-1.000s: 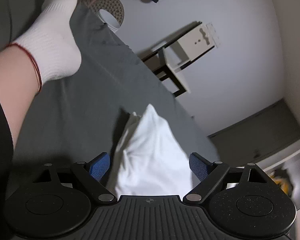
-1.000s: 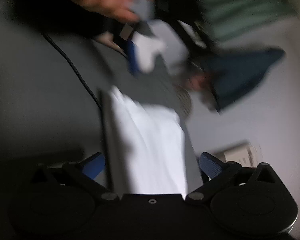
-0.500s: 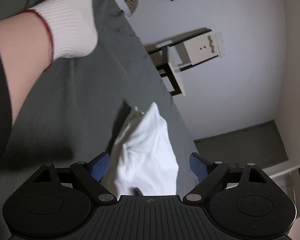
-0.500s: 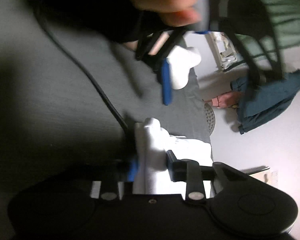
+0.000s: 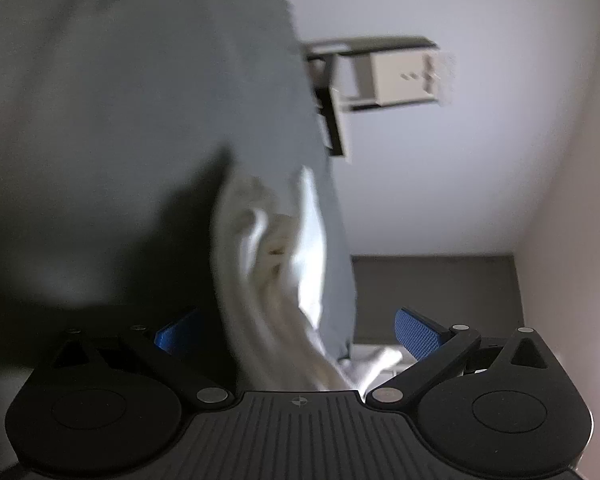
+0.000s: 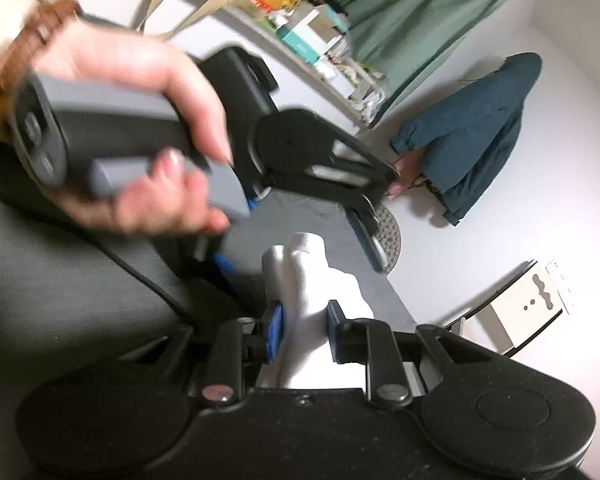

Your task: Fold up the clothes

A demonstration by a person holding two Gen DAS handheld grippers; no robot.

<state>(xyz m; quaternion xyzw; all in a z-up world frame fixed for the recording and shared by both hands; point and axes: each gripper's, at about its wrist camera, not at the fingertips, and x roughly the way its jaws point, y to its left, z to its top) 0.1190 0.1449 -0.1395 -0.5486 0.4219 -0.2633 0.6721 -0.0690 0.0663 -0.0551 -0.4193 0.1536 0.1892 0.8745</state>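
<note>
A white garment (image 6: 308, 280) lies bunched on the grey bed (image 6: 60, 280). My right gripper (image 6: 305, 313) is shut on a thick fold of it, which sticks out past the blue pads. In the right wrist view a hand (image 6: 140, 120) holds my left gripper (image 6: 304, 272) just above that fold, its fingers spread to either side. The left wrist view is blurred. There my left gripper (image 5: 296, 320) stands open, and the white garment (image 5: 272, 272) runs up between the blue pads (image 5: 416, 332) without being pinched.
The bed's edge (image 5: 320, 184) drops to a pale floor with a white side table (image 5: 400, 76). A teal jacket (image 6: 472, 140), a round grey mat (image 6: 390, 236), a green curtain (image 6: 412, 8) and a cluttered shelf (image 6: 300, 28) lie beyond. A black cable (image 6: 148, 276) crosses the bed.
My right gripper went from open to shut on the white garment and holds it. The left view has swung; the socked foot has slid out at the top, and the garment now looks stretched.
</note>
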